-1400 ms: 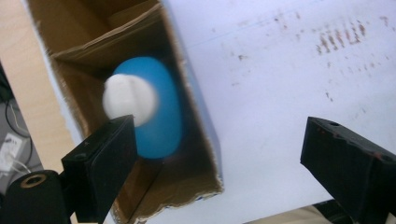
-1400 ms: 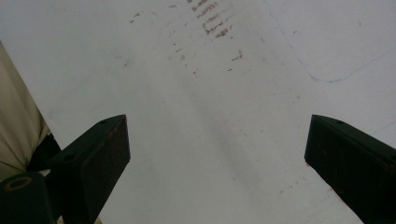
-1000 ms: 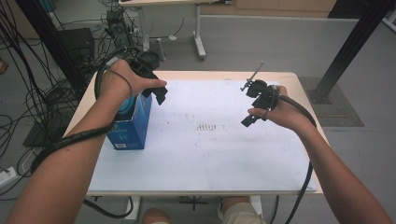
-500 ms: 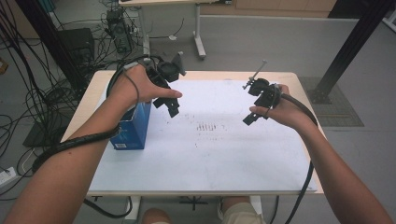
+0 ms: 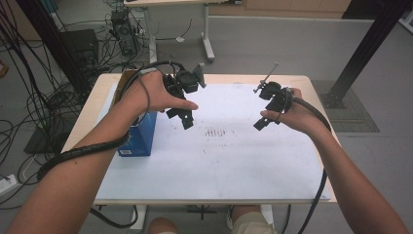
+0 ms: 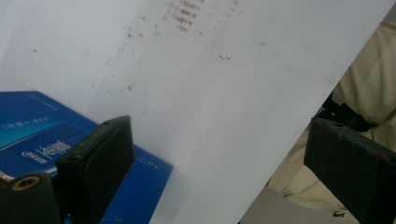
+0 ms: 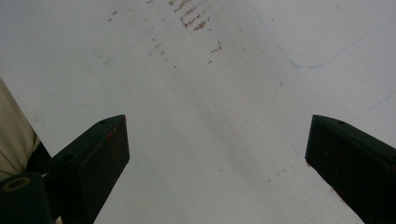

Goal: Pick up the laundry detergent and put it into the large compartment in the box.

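High view: a blue rectangular cardboard box [image 5: 140, 135] is seen standing on the left part of the white-topped table [image 5: 243, 170], partly covered by the person's left forearm. The left gripper [image 5: 181, 116] is held above the tabletop just to the right of the box, apart from it; the right gripper [image 5: 263, 119] is held over the table's right half, well apart from the box. Left gripper view: its jaws are spread wide with nothing between them, the box [image 6: 42, 140] lying below and behind one jaw. Right gripper view: the jaws are likewise spread and empty over the marked white surface [image 7: 210, 93].
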Available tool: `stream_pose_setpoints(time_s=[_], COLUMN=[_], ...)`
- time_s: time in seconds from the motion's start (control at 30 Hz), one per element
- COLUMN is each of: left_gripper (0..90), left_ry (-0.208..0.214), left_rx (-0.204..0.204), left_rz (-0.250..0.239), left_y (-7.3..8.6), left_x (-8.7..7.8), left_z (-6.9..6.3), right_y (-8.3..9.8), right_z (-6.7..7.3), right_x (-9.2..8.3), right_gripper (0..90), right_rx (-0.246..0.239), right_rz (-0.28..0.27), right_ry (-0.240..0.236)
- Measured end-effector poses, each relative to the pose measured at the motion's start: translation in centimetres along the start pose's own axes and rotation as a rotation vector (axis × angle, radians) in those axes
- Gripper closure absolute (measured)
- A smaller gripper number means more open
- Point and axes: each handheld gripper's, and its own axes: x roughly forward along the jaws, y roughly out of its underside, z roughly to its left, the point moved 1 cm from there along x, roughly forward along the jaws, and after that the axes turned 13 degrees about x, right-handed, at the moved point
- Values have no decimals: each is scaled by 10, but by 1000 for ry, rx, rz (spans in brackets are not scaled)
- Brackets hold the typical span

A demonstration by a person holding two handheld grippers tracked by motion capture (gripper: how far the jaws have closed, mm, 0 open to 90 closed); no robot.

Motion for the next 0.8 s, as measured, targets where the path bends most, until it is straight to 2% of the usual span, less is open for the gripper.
stream_pose_setpoints(time_s=[0.2,0.8], left_gripper=[90,90], left_ry=[4,5], left_rx=[18,-2], left_rz=[-2,-12], left_y=[-2,4], left_x=[1,5], left_z=[-1,-2], right_y=[-3,-2], right_z=[2,4], right_x=[1,4], right_gripper=[65,66], right_rx=[-7,-5], right_rz=[4,9], right_ry=[1,-3])
